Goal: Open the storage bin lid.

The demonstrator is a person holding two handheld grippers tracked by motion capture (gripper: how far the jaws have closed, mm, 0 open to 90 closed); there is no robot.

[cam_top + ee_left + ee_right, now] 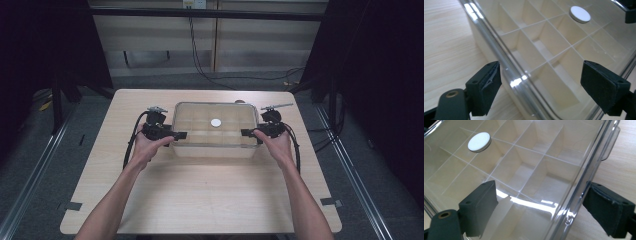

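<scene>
A clear plastic box (200,146) with a grid of compartments stands closed in the middle of the wooden table. A white round disc (215,122) lies on the centre of its lid. My left gripper (178,135) is open at the box's left end, and in the left gripper view its jaws straddle the lid's rim (509,72), one outside and one over the lid. My right gripper (247,132) is open at the right end, its jaws astride the rim (574,195) in the same way. The disc (580,14) (479,142) lies beyond both pairs of jaws.
The light wooden table (200,200) has bare room in front of the box and at both sides. A clear latch tab (611,142) sticks out from the box's edge. Dark floor, rails and cables (200,60) lie beyond the far edge.
</scene>
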